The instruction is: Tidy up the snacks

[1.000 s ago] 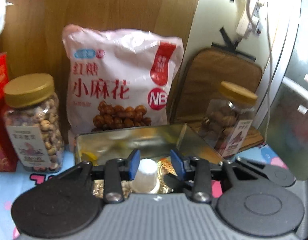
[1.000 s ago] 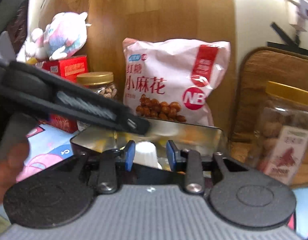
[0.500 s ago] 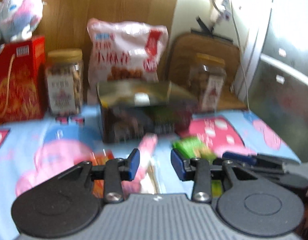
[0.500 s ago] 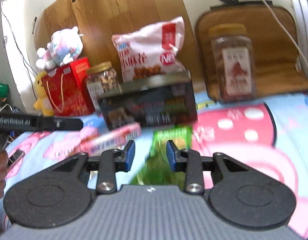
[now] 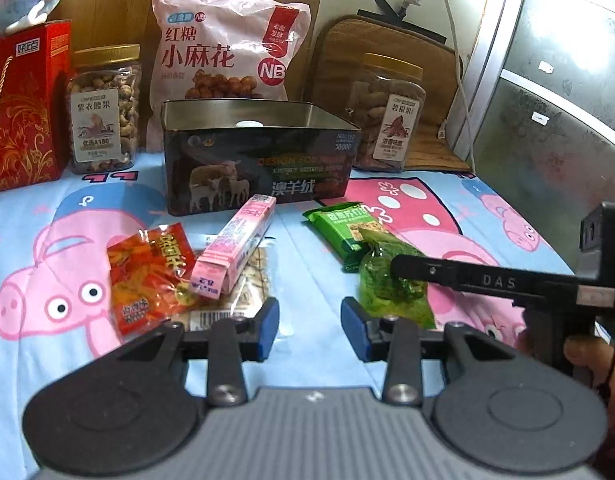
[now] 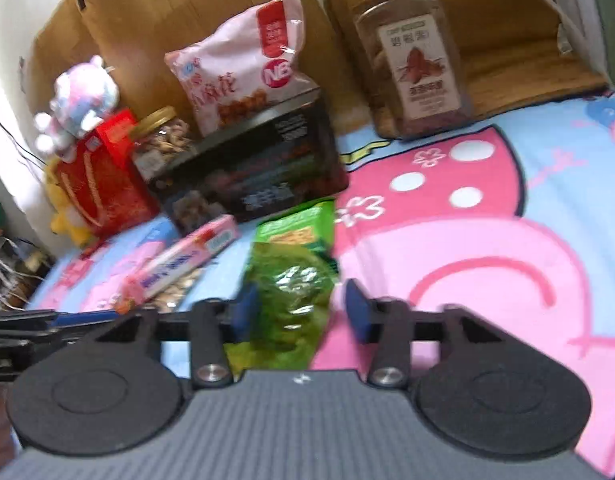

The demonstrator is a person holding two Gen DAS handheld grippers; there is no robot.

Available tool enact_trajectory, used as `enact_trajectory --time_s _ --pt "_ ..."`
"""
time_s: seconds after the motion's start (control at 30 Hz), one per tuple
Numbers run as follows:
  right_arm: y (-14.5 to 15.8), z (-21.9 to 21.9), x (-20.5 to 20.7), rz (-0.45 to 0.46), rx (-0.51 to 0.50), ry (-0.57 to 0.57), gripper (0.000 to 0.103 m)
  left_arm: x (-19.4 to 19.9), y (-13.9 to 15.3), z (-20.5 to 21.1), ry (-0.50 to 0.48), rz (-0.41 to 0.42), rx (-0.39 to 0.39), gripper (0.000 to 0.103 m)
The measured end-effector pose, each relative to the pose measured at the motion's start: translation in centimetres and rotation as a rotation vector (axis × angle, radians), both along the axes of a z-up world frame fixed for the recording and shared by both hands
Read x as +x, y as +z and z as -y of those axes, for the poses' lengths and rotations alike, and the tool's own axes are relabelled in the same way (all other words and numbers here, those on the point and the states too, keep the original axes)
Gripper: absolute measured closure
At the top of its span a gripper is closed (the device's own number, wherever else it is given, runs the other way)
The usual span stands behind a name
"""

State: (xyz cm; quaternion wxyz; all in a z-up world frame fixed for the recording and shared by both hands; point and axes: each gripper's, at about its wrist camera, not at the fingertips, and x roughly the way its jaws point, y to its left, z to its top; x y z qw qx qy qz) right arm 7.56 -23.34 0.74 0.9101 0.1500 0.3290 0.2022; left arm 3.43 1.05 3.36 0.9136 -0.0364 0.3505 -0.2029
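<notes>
- Left tongs (image 5: 309,326) spread, empty, above the bed sheet (image 5: 67,360); right tongs (image 6: 297,312) spread, straddling a clear green packet (image 6: 295,292) without pinching.
- Beyond: red snack packet (image 5: 147,276), pink box (image 5: 237,246), green bar packet (image 5: 347,228).
- Farthest: open dark tin (image 5: 259,168).

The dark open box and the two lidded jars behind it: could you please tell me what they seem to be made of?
The dark box looks like printed tin: its bare inner walls shine like a mirror and its edges are crisp. The left jar and the right jar look like clear plastic, since the nuts inside show through; their lids are a matte gold, probably plastic too.
</notes>
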Motion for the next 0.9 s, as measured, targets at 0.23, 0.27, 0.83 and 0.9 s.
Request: enact_trajectory --time_s 0.23,0.27,0.83,0.9 --pt "2.0 -4.9 -5.9 0.223 -0.218 0.146 0.083 0.4 0.0 -0.6 0.001 -0.023 -0.032 0.068" --pt "2.7 -5.8 -6.8 0.295 -0.288 0.150 0.084 0.5 0.0 -0.8 0.000 -0.029 -0.045 0.068" --pt "2.7 -8.6 -8.0 0.381 -0.396 0.347 0.042 0.5 0.7 -5.7 0.078 -0.067 -0.155 0.068" --pt "2.4 -7.7 -7.5 0.326 -0.389 0.316 0.042 0.7 0.2 -4.6 0.044 -0.081 -0.145 0.062"
